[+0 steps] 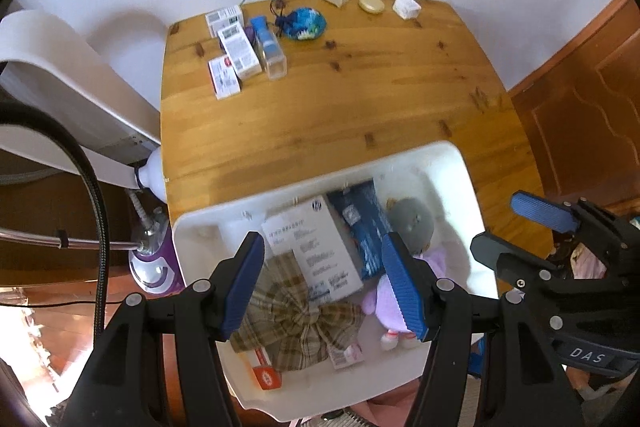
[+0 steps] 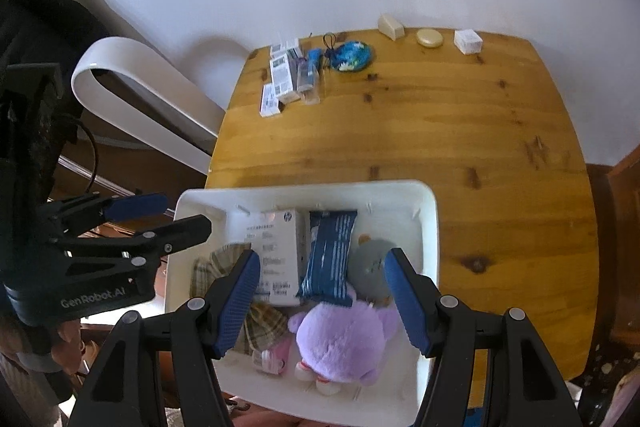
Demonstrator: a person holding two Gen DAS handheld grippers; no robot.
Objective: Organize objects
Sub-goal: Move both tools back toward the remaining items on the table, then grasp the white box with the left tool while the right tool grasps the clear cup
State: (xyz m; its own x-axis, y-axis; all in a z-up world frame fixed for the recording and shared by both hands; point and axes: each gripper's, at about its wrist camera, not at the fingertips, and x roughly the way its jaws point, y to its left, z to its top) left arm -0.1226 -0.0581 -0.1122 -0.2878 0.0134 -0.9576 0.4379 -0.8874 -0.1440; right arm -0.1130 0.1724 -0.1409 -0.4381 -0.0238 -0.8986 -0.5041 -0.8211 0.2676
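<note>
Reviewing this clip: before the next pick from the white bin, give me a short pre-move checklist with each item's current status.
1. Left gripper open and empty: ok.
2. Right gripper open and empty: ok.
3. Both grippers above the white bin, not touching its contents: ok.
4. Purple plush toy unobstructed from above: ok.
5. White box free to lift: not ok, its near end overlaps the plaid cloth and the blue packet lies right against it.
6. Free space on the wooden table for sorting: ok, the middle is bare.
</note>
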